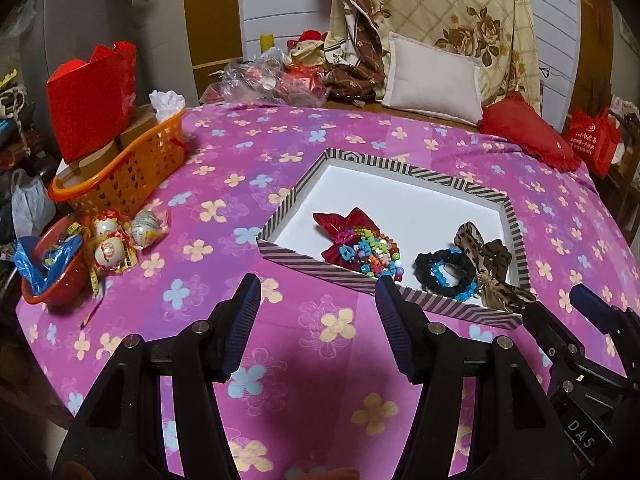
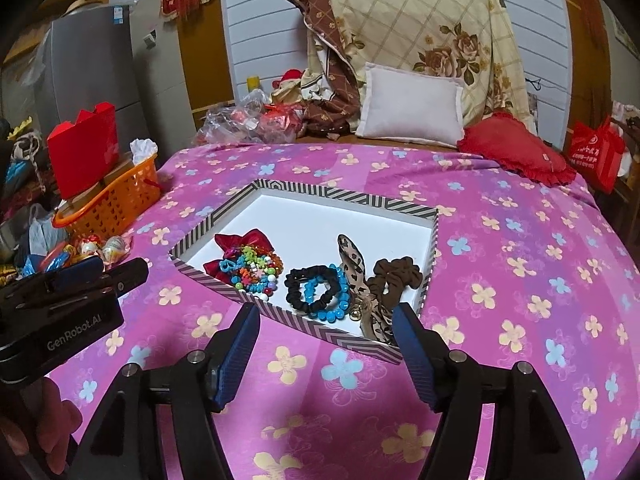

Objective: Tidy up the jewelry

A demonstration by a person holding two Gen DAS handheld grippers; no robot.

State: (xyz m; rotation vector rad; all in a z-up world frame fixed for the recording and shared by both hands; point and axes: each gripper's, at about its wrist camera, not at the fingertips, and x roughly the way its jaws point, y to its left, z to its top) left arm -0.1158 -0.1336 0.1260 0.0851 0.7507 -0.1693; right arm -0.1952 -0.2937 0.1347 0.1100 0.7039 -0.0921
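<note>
Two released grippers, left gripper (image 1: 318, 294), right gripper (image 2: 326, 322), nothing grasped, hovering before striped jewelry tray (image 2: 224, 210)

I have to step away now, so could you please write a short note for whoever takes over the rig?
Left gripper: jaws open, nothing between them, over the pink flowered cloth in front of the striped tray.
Right gripper: jaws open, empty, at the tray's near edge.
In the tray: red bow under the colourful bead bracelets, black scrunchie with the blue bead bracelet, leopard-print hair tie, brown scrunchie.
Done: these pieces are in the tray.
Left: no other jewelry visible on the cloth; the pieces overlap and may need sorting.
</note>
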